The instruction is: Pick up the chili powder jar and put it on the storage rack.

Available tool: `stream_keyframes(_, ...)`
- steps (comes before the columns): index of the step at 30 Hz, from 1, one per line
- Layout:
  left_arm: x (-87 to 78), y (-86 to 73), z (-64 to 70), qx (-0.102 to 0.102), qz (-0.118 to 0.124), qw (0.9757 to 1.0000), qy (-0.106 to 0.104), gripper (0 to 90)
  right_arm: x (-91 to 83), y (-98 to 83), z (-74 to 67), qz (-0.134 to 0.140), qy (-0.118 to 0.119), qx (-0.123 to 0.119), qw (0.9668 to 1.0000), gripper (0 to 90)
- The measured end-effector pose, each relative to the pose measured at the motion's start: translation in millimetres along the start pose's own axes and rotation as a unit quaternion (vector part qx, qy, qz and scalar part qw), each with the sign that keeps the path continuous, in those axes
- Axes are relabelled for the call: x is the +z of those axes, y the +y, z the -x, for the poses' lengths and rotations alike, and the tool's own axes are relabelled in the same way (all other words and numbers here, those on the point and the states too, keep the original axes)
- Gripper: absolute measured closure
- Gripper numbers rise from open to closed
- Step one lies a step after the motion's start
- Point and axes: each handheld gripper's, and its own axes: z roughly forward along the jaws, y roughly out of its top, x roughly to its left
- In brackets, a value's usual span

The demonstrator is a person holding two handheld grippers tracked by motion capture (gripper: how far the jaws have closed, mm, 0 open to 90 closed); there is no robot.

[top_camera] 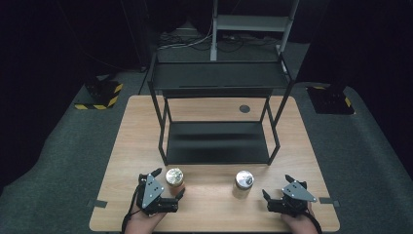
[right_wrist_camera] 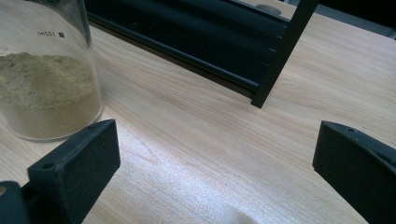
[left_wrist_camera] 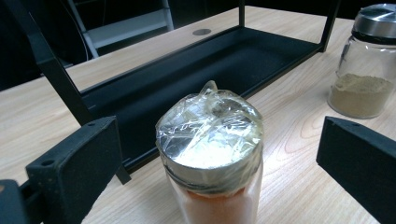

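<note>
The left gripper point(left_wrist_camera: 210, 168) stands spread around the film-wrapped glass jar of orange powder point(left_wrist_camera: 210, 158), apparently ready to clamp; the right gripper point(right_wrist_camera: 215, 172), also spread, waits beside the beige-powder jar point(right_wrist_camera: 46, 88).

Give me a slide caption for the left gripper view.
Open left gripper straddles a plastic-wrapped glass jar of orange powder, not yet gripping it.

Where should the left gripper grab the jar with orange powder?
Judging by its pose, on the glass body just under the lid. The orange jar stands upright between the open left gripper, so close level from the near side. The crinkly wrap on top looks slippery.
</note>
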Motion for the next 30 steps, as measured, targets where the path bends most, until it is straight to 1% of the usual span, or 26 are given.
stream_keyframes(8, 7.9, -3.0, -3.3, -0.014, 0.001, 0.9999, 0.000, 0.4, -0.1, -0.1, 0.1, 0.000, 0.000, 0.000, 1.0000, 0.0)
stream_keyframes(9, 9.9, -3.8, -4.5, -0.021, 0.002, 0.9998, -0.002, 0.5, 0.0, -0.1, 0.3, 0.000, 0.001, 0.000, 1.0000, 0.0)
stream_keyframes(11, 11.8, -5.3, -5.1, -0.027, 0.004, 0.9996, -0.002, 0.5, 0.0, -0.1, 0.4, 0.000, 0.001, 0.001, 1.0000, 0.0)
stream_keyframes(15, 14.8, -8.2, -8.0, -0.033, 0.009, 0.9994, -0.006, 0.9, -0.1, -0.1, 0.6, 0.000, 0.001, 0.002, 1.0000, 0.0)
stream_keyframes(21, 18.0, -14.9, -10.4, -0.048, 0.016, 0.9987, -0.008, 9.1, -0.2, -0.2, 0.6, 0.000, 0.001, 0.002, 1.0000, 0.0)
stream_keyframes(27, 18.5, -23.0, -16.2, -0.059, 0.027, 0.9975, -0.026, 18.7, -0.4, -0.5, 0.7, 0.001, 0.001, 0.002, 1.0000, 0.0)
stream_keyframes(30, 18.5, -24.4, -17.6, -0.058, 0.028, 0.9974, -0.030, 24.3, -0.3, -0.3, 0.7, 0.001, 0.001, 0.002, 1.0000, 0.0)
